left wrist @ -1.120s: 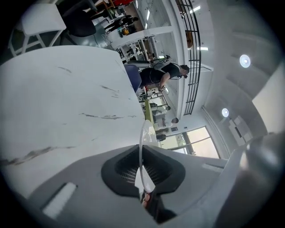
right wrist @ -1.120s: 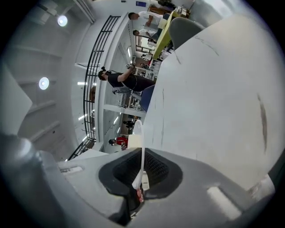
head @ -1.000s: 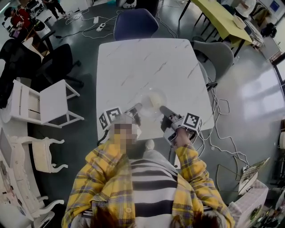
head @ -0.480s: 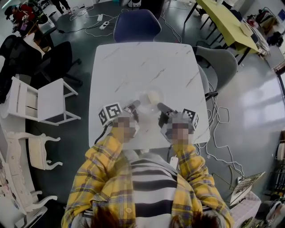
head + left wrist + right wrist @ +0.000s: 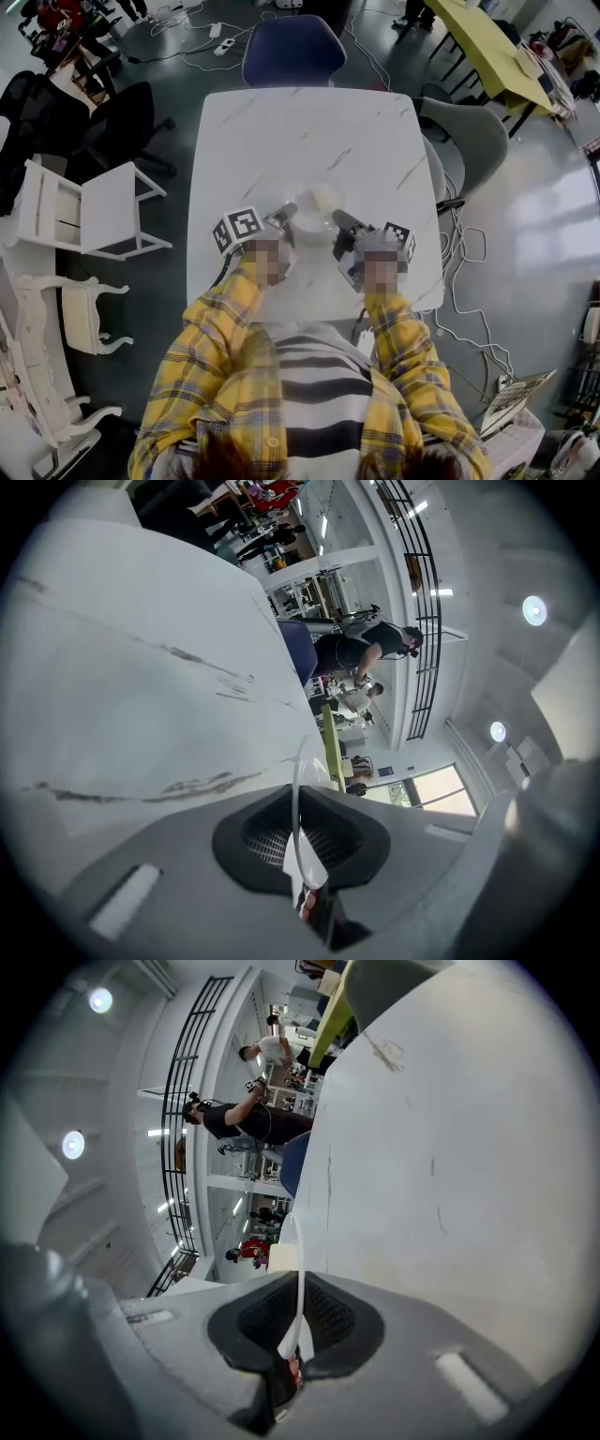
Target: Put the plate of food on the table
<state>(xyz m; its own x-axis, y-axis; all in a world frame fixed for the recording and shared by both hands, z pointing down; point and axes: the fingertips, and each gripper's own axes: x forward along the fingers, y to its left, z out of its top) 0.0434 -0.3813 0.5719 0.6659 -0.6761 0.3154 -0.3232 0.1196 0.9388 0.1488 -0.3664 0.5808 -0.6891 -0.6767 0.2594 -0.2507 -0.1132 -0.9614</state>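
Observation:
A clear glass plate (image 5: pixel 309 214) with a pale yellow piece of food (image 5: pixel 324 197) on it is held between my two grippers over the near half of the white marble table (image 5: pixel 281 131). My left gripper (image 5: pixel 284 215) is shut on the plate's left rim, my right gripper (image 5: pixel 339 224) on its right rim. In the left gripper view the rim (image 5: pixel 296 789) runs edge-on into the shut left gripper (image 5: pixel 302 850), with the table (image 5: pixel 141 667) close beside it. The right gripper view shows the rim (image 5: pixel 301 1279) pinched in the right gripper (image 5: pixel 298 1335). Whether the plate touches the table I cannot tell.
A blue chair (image 5: pixel 286 52) stands at the table's far side and a grey chair (image 5: pixel 469 131) at its right. White chairs (image 5: pixel 89 211) and a black chair (image 5: pixel 112 127) stand to the left. Cables lie on the floor at the right (image 5: pixel 459 272). A yellow table (image 5: pixel 483 42) is far right.
Both grippers have carried the plate farther in over the table from its near edge and lower. Both grips on the rim are unchanged.

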